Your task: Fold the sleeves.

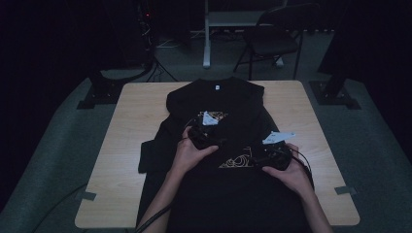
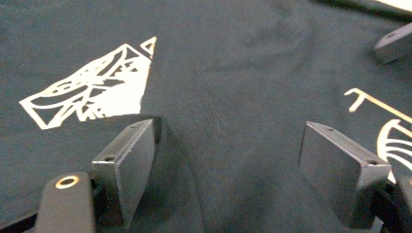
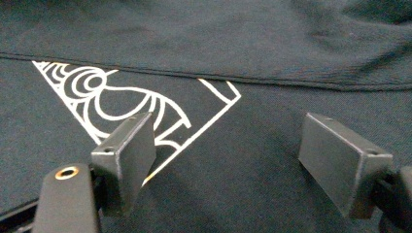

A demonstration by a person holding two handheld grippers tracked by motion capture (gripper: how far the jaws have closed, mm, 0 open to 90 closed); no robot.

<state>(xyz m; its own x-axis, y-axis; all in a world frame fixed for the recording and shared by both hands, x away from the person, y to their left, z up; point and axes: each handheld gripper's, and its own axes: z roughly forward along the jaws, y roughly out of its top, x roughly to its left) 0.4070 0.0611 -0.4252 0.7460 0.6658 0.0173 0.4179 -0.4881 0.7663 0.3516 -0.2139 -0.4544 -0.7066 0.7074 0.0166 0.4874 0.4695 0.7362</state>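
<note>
A black T-shirt point(image 1: 228, 102) lies partly folded on the wooden table point(image 1: 136, 121), collar at the far side. Its pale line print point(image 1: 236, 160) shows between the hands. My left gripper point(image 1: 214, 138) hovers over the middle of the shirt. Its jaws stand open above plain fabric point(image 2: 228, 97), with a triangular patch of print point(image 2: 97, 94) to their left. My right gripper point(image 1: 257, 158) is over the shirt at the right. It is open too, above a triangle of print point(image 3: 121, 102) and a folded edge point(image 3: 272, 81). Nothing sits between either pair of pads.
A folding chair point(image 1: 272, 39) and a desk leg point(image 1: 208, 39) stand beyond the table's far edge. Dark stand bases point(image 1: 99, 90) point(image 1: 335, 92) flank the far corners. Bare wood shows left and right of the shirt. A jaw of the other gripper point(image 2: 393, 41) shows in the left gripper view.
</note>
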